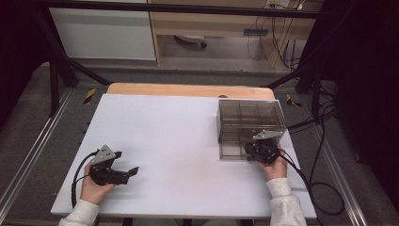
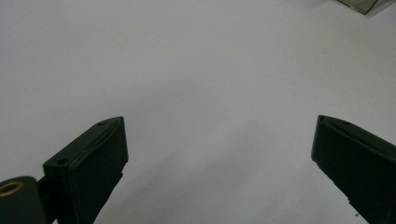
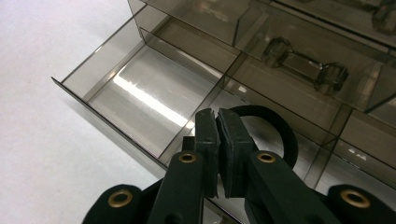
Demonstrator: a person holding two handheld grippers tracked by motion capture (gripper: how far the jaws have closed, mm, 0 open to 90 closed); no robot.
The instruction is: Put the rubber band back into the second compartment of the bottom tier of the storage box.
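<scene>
Risk lies mainly with the black ring: the right gripper has its jaws pressed together, apparently pinching the ring's near edge over the open drawer of the smoked-plastic drawer cabinet, though the contact itself is hidden. A shallow pinch could let the ring slip onto a divider instead of into a compartment. The left gripper rests with jaws spread, holding nothing, on the white tabletop. Grey floor and trailing cables surround the table.
</scene>
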